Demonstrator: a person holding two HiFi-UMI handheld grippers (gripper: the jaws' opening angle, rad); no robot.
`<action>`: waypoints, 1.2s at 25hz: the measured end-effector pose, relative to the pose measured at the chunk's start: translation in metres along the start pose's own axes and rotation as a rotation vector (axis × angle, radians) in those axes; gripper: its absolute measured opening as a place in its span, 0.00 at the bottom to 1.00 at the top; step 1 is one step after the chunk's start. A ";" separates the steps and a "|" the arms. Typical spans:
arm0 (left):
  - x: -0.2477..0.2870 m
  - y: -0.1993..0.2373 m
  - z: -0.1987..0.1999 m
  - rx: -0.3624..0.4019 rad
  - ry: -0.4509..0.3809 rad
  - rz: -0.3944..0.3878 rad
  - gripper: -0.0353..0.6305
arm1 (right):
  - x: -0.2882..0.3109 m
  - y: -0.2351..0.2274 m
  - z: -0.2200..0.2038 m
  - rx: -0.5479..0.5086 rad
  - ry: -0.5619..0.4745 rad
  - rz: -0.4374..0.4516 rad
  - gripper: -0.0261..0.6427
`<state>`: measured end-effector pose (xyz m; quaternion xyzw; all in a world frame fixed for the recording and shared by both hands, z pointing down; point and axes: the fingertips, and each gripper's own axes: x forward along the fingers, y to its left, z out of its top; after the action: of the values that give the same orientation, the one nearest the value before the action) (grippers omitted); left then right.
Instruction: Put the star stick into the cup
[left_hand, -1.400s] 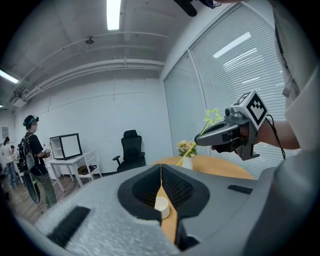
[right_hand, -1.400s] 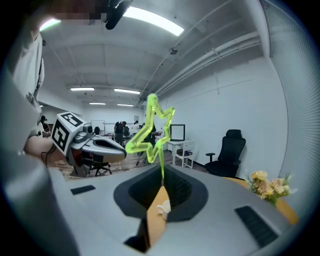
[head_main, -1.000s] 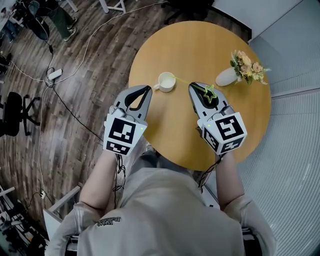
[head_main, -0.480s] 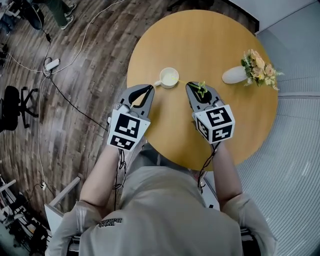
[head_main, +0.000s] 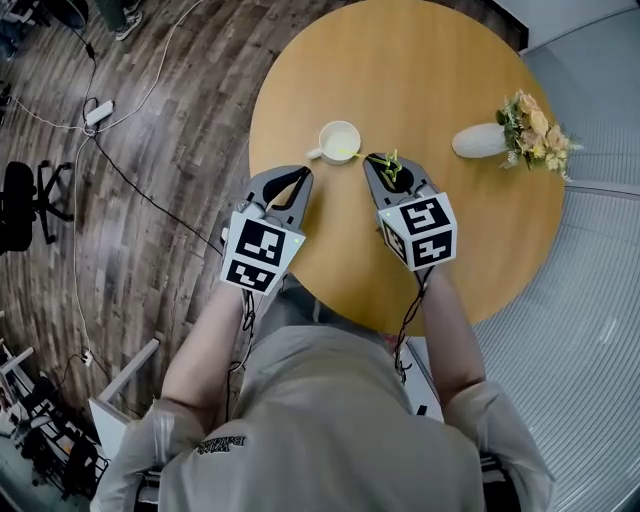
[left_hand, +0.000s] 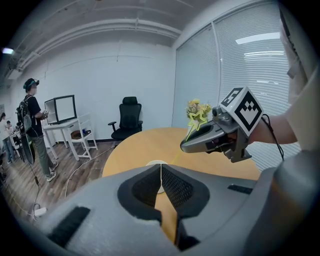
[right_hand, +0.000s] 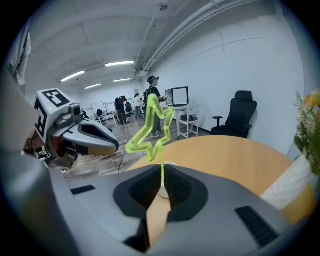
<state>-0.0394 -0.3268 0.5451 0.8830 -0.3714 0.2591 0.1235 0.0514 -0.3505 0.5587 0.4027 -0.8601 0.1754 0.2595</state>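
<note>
Right gripper (head_main: 372, 160): jaws closed on the thin stem of the star stick (right_hand: 150, 127), pads pinching it just below the star. Stick is translucent yellow-green, with an outline-style five-point star at the top, standing upright and slightly tilted above the jaws in the right gripper view. In the head view its stem runs forward from the jaw tips toward the cup (head_main: 339, 141); whether the far tip reaches over the rim cannot be resolved. Left gripper (left_hand: 161, 172): jaws together, pads meeting along one line, nothing between them; held just left of the right gripper, at the near edge of the round wooden table (head_main: 400, 60). Cup: small, white, handle to its left, upright on the table just ahead of both grippers; interior reads pale, contents not discernible. Farther right, well apart from the cup, a white vase (head_main: 480, 138) lies on its side with a bunch of flowers at its mouth. Against 1.0 s ago: the right gripper and star have closed in on the cup; the left gripper remains shut beside it.
</note>
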 end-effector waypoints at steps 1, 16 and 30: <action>0.000 0.000 -0.001 -0.002 0.001 -0.001 0.09 | 0.003 0.000 -0.002 0.003 0.005 0.003 0.09; -0.008 -0.007 -0.013 -0.007 0.022 -0.006 0.09 | 0.017 0.009 -0.021 0.118 0.043 0.038 0.10; -0.047 -0.009 0.031 0.034 -0.095 0.034 0.09 | -0.031 0.010 0.019 0.127 -0.083 -0.023 0.21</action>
<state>-0.0495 -0.3060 0.4933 0.8898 -0.3874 0.2250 0.0864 0.0543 -0.3352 0.5236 0.4350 -0.8525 0.2098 0.1998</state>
